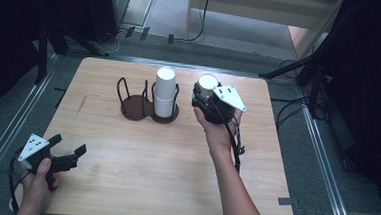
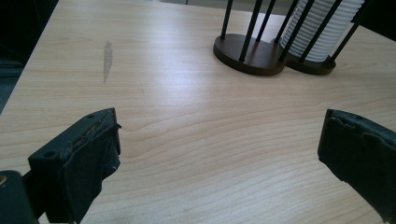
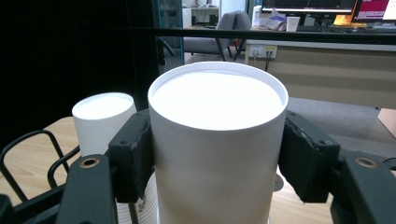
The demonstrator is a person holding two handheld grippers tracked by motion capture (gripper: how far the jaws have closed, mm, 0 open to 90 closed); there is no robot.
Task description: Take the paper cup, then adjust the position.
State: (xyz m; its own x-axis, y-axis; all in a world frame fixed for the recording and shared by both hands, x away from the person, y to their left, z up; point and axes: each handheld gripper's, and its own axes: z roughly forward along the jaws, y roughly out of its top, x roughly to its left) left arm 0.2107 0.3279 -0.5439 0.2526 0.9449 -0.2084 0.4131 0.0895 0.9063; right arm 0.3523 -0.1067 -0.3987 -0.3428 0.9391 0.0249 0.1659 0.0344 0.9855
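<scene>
Pale wood-grain table with rounded corners, on grey carpet, dark frames around. Near the far edge: dark brown two-bay cup holder of round bases and black wire hoops.

- Stack of white paper cups, upside down: seated in the holder bay nearer the right gripper; other bay bare.
- Single white paper cup, upside down: pinched at its sides between the black pads of the right gripper, just beside the loaded bay, toward the table's right edge; base facing the gripper's camera. Whether resting on the table or lifted, cannot tell.
- Right hand: forearm reaching well across the table, grey plate uppermost.
- Left gripper: jaws spread wide, nothing between them, pointed across bare wood toward the holder, well apart from it; hand low at the near left corner.

Progress, as judged: one cup separated from or bound for the stack; stacking or placing unfinished; empty bay unused.
</scene>
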